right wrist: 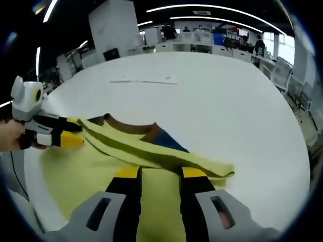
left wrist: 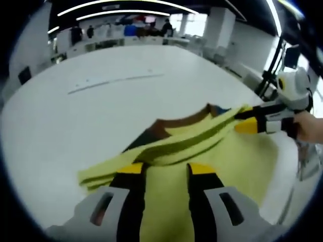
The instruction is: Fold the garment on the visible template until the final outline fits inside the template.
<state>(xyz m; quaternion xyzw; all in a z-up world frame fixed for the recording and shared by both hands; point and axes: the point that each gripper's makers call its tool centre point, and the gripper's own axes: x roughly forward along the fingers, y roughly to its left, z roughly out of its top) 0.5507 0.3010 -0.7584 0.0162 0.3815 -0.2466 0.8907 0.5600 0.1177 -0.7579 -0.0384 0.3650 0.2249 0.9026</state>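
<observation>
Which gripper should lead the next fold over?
Neither clearly: left gripper and right gripper each pinch an end of the yellow garment's lifted folded edge, so they likely move together across the white table.

Lying low in the frame on the white worktop (left wrist: 75,116): a yellow-green garment (left wrist: 222,166) with a brown neckline and a blue patch, spreading flat toward lower right. Rising as a bunched, folded ridge across centre, lifted edge stretching diagonally from lower left to right.
</observation>
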